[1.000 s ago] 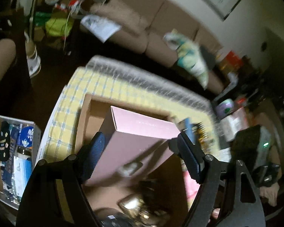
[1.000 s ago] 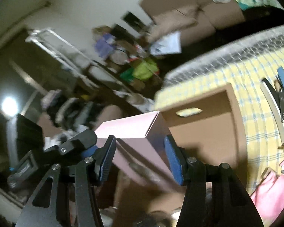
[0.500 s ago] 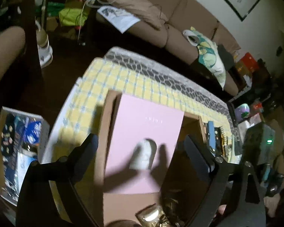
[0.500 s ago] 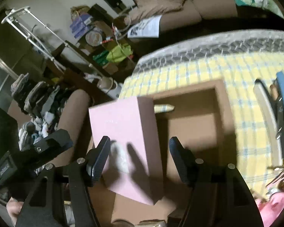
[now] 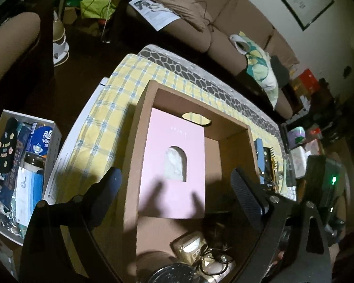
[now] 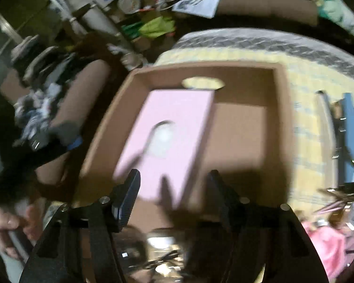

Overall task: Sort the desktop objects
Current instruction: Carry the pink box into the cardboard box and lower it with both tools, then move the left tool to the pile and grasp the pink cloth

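A pink flat box with an arched window [image 5: 174, 165] lies flat inside the brown cardboard box [image 5: 139, 127], against its left wall; it also shows in the right wrist view [image 6: 167, 141]. My left gripper [image 5: 177, 188] is open and empty, above the cardboard box with the pink box between its wide-spread fingers. My right gripper [image 6: 174, 188] is open and empty, above the pink box's near end. Small metallic items and cables [image 5: 200, 254] lie in the cardboard box's near corner.
The cardboard box [image 6: 283, 122] stands on a yellow checked tablecloth [image 5: 101, 127]. A blue comb and clips [image 5: 264, 162] lie to its right. A white bin with packets [image 5: 18, 169] stands on the floor at left. A sofa [image 5: 200, 28] is behind.
Both grippers let go of the pink box, which dropped from tilted to lying flat in the cardboard box. Both grippers have opened and pulled back above it.
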Tool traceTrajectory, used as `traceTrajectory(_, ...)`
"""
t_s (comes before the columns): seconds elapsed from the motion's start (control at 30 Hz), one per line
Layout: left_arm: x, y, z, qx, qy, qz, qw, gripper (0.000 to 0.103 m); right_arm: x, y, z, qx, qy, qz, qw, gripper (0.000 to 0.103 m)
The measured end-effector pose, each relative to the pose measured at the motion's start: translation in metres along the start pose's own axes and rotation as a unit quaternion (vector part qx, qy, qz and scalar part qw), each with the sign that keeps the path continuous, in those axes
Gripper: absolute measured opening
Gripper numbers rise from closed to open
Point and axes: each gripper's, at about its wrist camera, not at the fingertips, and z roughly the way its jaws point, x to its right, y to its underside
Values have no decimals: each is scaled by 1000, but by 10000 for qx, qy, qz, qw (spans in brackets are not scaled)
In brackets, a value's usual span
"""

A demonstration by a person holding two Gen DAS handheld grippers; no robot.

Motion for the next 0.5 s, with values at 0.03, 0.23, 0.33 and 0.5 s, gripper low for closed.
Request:
traceTrajectory(0.03,0,1,-1,-7,5,-1,10000,93,4,0,-2,40,-50,109,9999,63)
traceTrajectory(0.23,7,9,-13,1,-131,136,9998,94,18,3,-7,93,-378,613,9974,66)
traceTrajectory(0.33,22,18,-19,-8,-269,375,9989,98,17,12,-22,182,-312,530,9979,76)
traceTrajectory(0.5,59,41,-32,0,-270,722,9970,101,26,30,-67,441,-139,483,9978,93)
